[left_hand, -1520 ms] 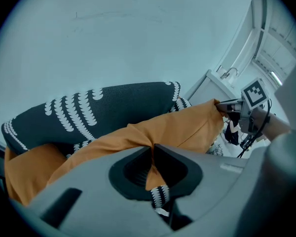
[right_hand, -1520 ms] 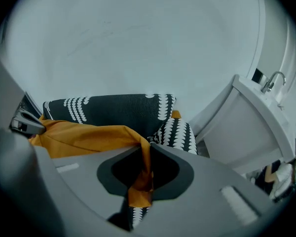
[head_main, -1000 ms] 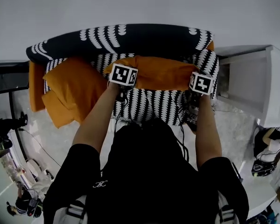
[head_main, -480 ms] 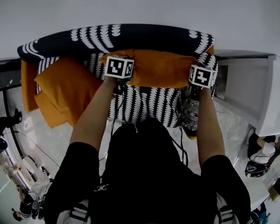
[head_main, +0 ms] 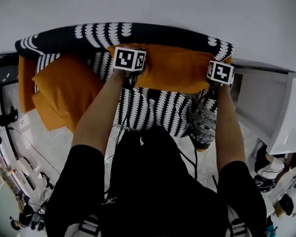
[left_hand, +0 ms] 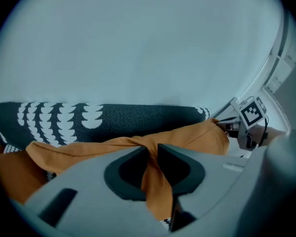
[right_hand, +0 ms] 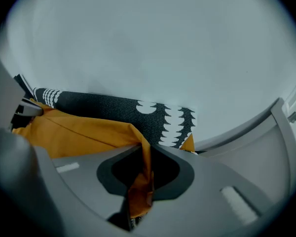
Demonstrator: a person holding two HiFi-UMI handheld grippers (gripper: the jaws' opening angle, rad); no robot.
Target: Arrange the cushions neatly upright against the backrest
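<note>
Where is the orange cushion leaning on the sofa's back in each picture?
Head view: the orange cushion is at top middle, against the backrest.
Left gripper view: the orange cushion is low in the centre, stretching right.
Right gripper view: the orange cushion runs from lower left to centre.
Shared landmark: the black-and-white backrest sits right behind it in every view.

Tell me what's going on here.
A person grips an orange cushion by its two ends, left tongs and right tongs each pinching fabric, and holds it against the backrest. The left tongs have just been opening a little, fabric between them. A second cushion slumps at the left end of the sofa.
</note>
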